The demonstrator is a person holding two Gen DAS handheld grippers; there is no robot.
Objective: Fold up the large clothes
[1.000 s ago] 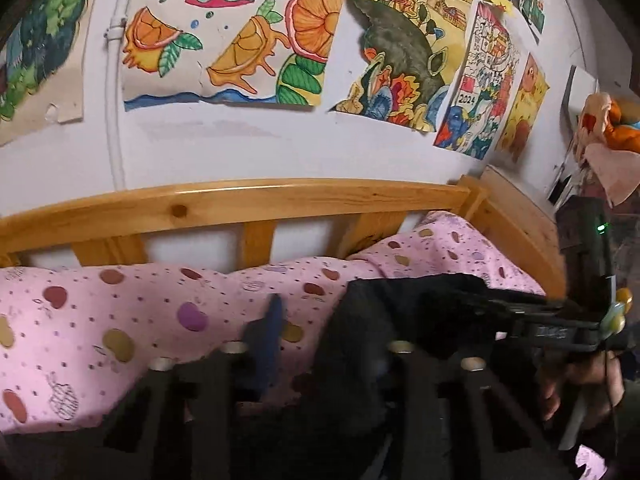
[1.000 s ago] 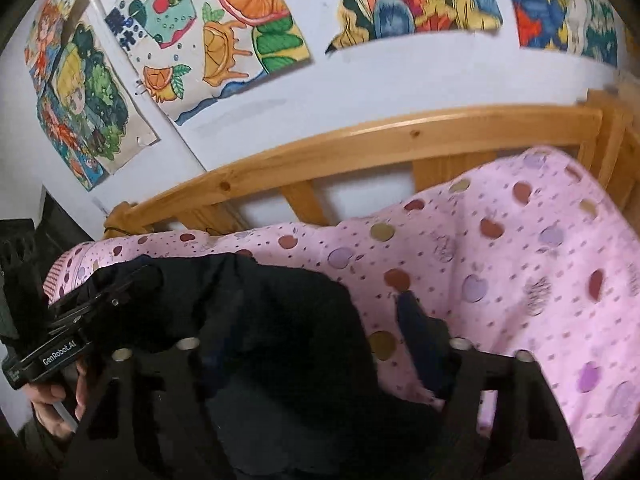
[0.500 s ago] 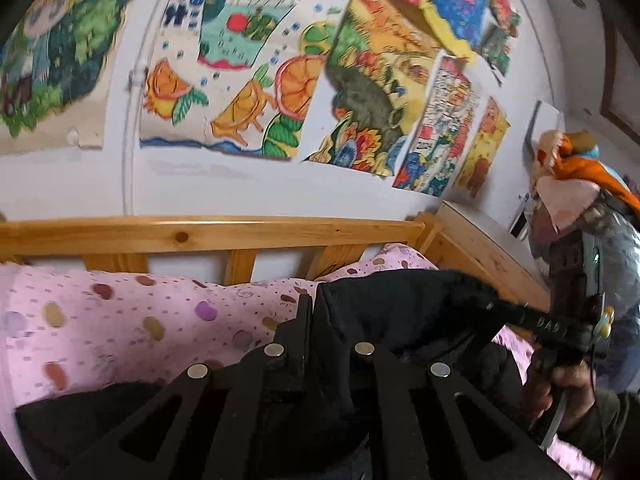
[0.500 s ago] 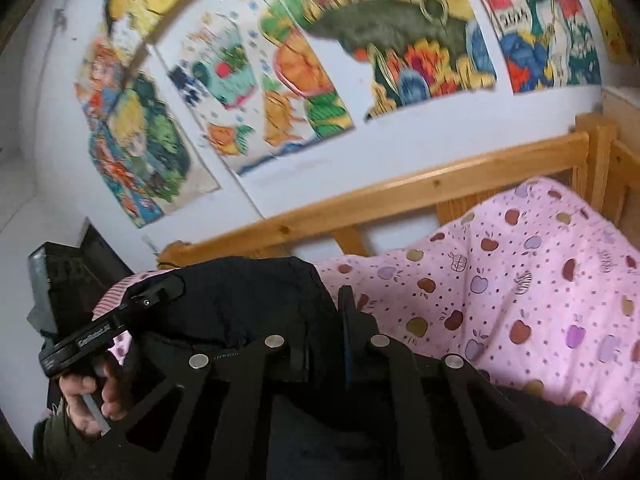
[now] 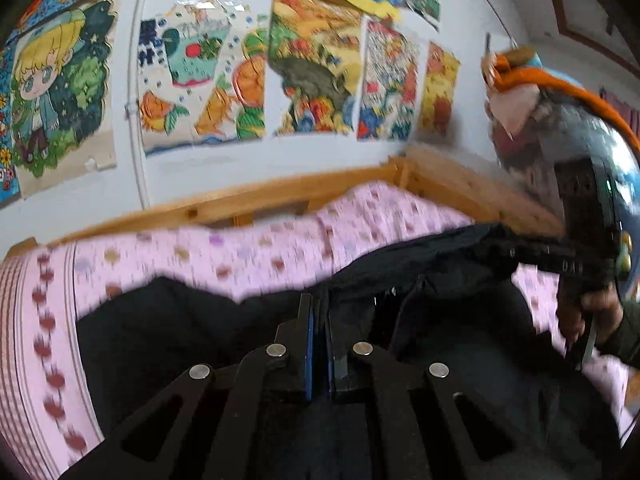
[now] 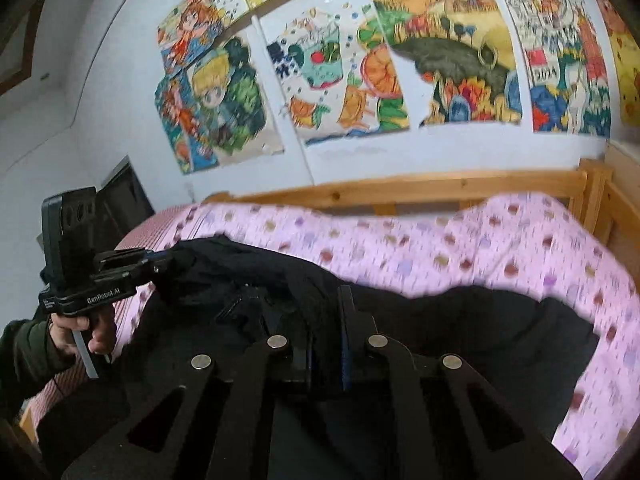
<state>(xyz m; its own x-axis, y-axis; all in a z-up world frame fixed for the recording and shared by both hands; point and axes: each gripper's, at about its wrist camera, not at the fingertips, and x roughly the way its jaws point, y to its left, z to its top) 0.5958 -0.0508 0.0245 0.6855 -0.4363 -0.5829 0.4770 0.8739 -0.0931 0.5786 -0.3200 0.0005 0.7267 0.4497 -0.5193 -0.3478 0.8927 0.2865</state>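
A large black garment [image 5: 180,320] lies on a pink fruit-print bed sheet [image 5: 248,256]; it also shows in the right wrist view [image 6: 480,320]. My left gripper [image 5: 318,312] is shut on the garment's upper edge and holds it lifted above the bed. My right gripper [image 6: 326,320] is shut on the same edge further right. Each gripper shows in the other's view: the right one [image 5: 520,252] and the left one [image 6: 160,264], both with black cloth in the jaws. The cloth hangs between them.
A wooden bed rail [image 6: 400,188] runs along the far side, with a wooden corner post [image 6: 592,192] at the right. The white wall [image 5: 240,176] behind carries several colourful drawings. A striped pink cover [image 5: 28,320] lies at the bed's left end.
Both grippers closed from open onto the black garment's edge, then lifted it up and back from the bed. The view has tilted upward and the garment now hangs stretched between them.
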